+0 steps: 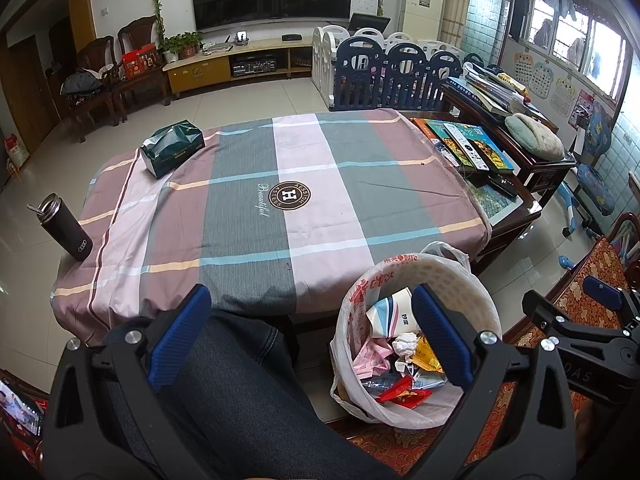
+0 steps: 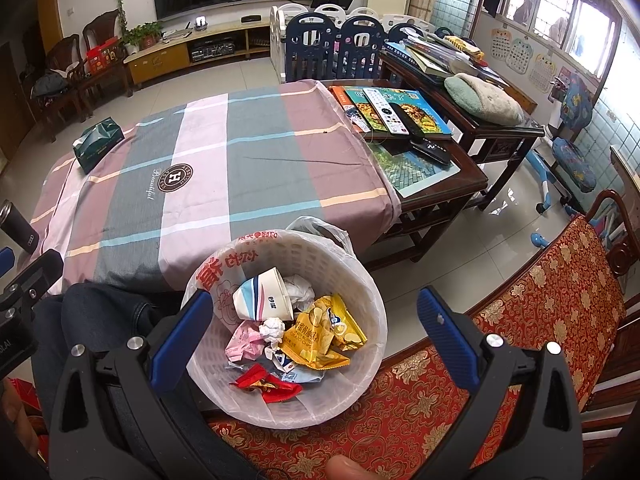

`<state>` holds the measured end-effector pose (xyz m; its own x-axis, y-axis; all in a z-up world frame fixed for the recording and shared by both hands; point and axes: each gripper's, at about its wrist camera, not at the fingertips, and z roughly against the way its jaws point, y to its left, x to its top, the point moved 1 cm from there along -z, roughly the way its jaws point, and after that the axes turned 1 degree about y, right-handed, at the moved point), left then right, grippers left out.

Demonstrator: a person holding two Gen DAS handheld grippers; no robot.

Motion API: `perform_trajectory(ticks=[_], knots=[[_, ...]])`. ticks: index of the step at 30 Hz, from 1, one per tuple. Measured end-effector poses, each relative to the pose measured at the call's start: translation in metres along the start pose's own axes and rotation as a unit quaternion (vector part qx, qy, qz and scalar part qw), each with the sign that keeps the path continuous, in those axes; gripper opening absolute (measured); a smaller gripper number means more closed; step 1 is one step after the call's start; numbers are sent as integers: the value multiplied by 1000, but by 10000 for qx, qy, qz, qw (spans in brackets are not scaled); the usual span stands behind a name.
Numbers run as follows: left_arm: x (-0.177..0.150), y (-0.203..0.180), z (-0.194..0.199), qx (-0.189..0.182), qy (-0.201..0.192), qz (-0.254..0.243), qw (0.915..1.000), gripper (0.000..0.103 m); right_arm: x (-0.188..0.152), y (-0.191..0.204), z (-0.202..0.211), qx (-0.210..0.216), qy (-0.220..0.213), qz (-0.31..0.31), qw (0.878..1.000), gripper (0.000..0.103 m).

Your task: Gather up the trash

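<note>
A white trash basket (image 2: 372, 280) lined with a plastic bag stands on the floor between the table and a red seat. It holds a paper cup (image 2: 264, 298), a yellow chip bag (image 2: 324, 332), crumpled tissue, pink and red wrappers. My right gripper (image 2: 316, 328) hangs open just above the basket, nothing between its blue fingers. In the left wrist view the basket (image 1: 486, 300) sits at lower right; my left gripper (image 1: 312, 336) is open and empty over a person's jeans-clad leg (image 1: 240, 380). The right gripper's body (image 1: 580, 332) shows at the right edge.
The table carries a plaid cloth (image 1: 288, 200), a green tissue box (image 1: 172, 148) at its far left and a black thermos (image 1: 66, 226) at the left edge. Books and remotes (image 2: 396, 116) lie on the glass side table. A red patterned cushion (image 2: 520, 320) is at right.
</note>
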<state>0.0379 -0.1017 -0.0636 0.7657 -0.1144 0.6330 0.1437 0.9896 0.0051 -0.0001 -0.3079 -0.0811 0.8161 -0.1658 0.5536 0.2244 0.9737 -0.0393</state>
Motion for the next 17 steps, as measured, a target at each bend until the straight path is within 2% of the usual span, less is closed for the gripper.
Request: perform_trajectory(ticks=[7, 11, 14, 17], knots=[[-6, 6, -1, 115, -195, 29, 9997, 100, -3, 0, -4, -19, 31, 1, 10000, 100], [-8, 11, -8, -6, -70, 96, 9999, 100, -4, 0, -11, -55, 82, 17, 10000, 100], [-8, 13, -13, 38, -9, 115, 9999, 100, -3, -2, -11, -100, 63, 0, 9999, 100], [-9, 20, -24, 110, -2, 131, 9999, 100, 4, -8, 3, 76, -256, -202, 9994, 100]])
